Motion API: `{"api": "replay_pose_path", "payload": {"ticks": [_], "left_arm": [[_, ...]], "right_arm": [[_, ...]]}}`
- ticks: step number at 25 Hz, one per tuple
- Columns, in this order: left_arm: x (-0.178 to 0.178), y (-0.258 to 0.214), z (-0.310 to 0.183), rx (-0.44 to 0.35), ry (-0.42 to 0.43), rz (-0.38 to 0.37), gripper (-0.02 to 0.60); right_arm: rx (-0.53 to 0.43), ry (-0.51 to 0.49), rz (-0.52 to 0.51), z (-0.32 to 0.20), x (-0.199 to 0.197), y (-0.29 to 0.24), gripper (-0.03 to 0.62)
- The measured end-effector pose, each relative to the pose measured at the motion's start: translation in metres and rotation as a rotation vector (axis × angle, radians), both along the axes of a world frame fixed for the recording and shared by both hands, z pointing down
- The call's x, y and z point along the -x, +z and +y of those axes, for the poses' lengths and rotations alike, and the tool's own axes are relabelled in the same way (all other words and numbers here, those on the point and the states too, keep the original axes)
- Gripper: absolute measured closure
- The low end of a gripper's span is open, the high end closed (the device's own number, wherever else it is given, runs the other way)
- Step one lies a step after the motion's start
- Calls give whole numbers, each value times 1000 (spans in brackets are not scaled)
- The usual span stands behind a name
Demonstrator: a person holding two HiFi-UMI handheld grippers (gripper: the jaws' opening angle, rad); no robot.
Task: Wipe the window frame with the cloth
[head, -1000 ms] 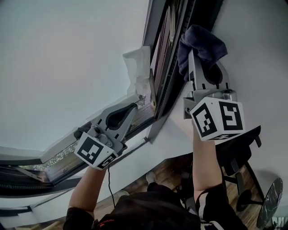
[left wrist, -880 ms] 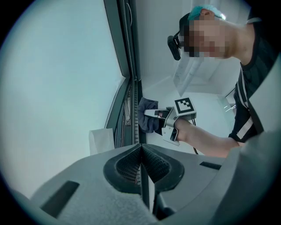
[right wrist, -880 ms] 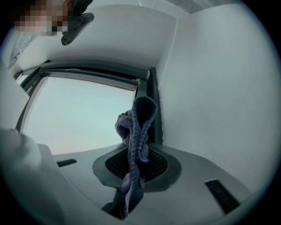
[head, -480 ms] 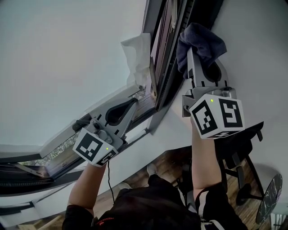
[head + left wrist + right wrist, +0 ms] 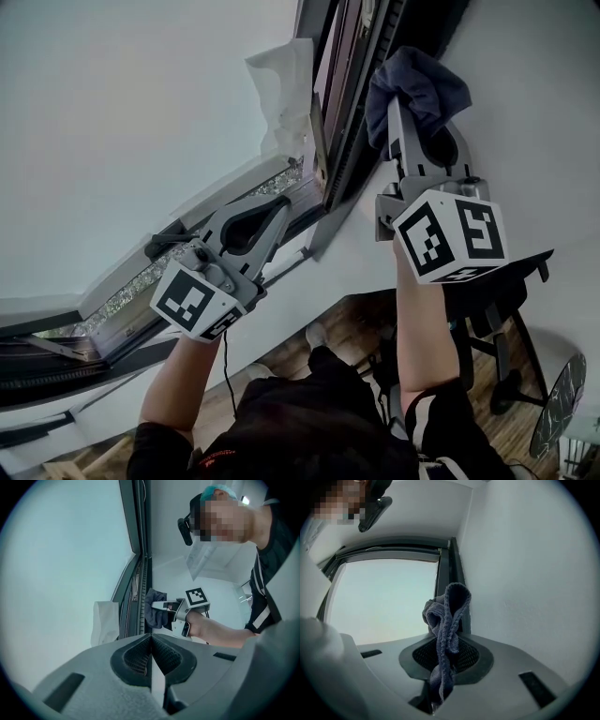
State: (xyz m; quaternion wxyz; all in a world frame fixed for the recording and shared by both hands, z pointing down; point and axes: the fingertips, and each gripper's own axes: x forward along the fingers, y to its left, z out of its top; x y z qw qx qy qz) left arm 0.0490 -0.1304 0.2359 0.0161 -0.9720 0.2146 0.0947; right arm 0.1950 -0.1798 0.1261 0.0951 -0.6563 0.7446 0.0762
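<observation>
Wiping stroke under way | right gripper [image 5: 424,131] fingers clamped on dark blue cloth [image 5: 417,86], pressed against window frame [image 5: 361,98] | cloth now lower along the frame, relative to white paper scrap [image 5: 279,94], than a second ago; likely a downward pass | left gripper [image 5: 272,212] fingers closed, empty, by lower sash.

The cloth [image 5: 419,86] sits between the jaws of the right gripper [image 5: 405,112] and lies against the upright of the window frame [image 5: 342,122], with the wall [image 5: 534,112] to its right. Just left of that upright, a crumpled sheet [image 5: 281,89] hangs on the pane [image 5: 122,112]. The left gripper [image 5: 279,214], jaws together, is lower and further left, near the frame's bottom corner.
</observation>
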Motion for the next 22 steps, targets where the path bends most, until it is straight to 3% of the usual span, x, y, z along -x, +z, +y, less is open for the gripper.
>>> {"api": "replay_pose_path", "payload": {"ticks": [22], "left_arm": [[-10, 64, 4, 124, 9, -40, 560]], "right_arm": [[113, 7, -41, -8, -4, 91, 534]]}}
